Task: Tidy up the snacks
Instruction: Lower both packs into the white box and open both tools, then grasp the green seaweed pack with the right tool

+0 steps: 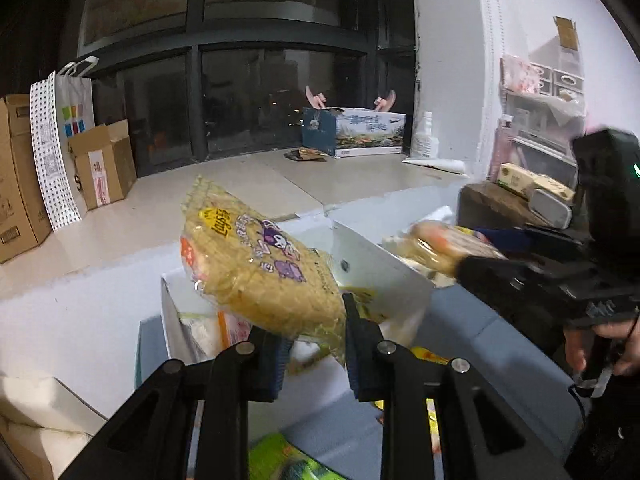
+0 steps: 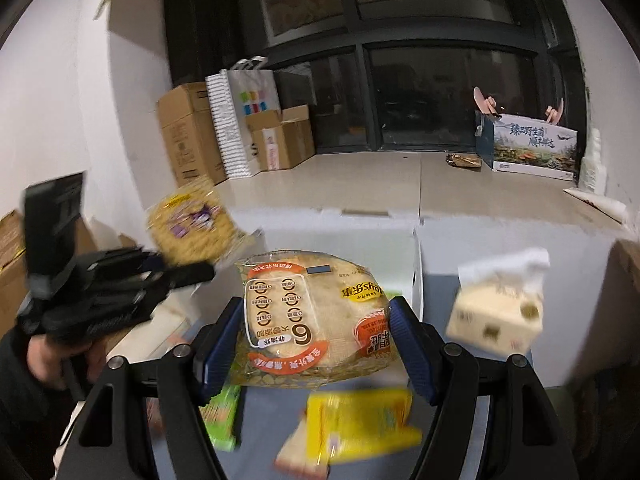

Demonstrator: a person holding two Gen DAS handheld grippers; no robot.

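My left gripper (image 1: 316,344) is shut on a yellow Lay's chip bag with purple cartoon figures (image 1: 264,272), held above a white open box (image 1: 384,264). My right gripper (image 2: 312,344) is shut on a Lay's bag with orange and white print (image 2: 316,316), held in the air above a grey-blue surface (image 2: 272,412). The right gripper and its bag (image 1: 444,248) show at the right of the left wrist view. The left gripper and its yellow bag (image 2: 188,224) show at the left of the right wrist view.
A yellow snack pack (image 2: 360,420) and a green pack (image 2: 224,416) lie below the right gripper. A tissue box (image 2: 500,312) stands at the right. Cardboard boxes (image 2: 192,132) and a printed carton (image 2: 532,148) sit on the floor by the dark window.
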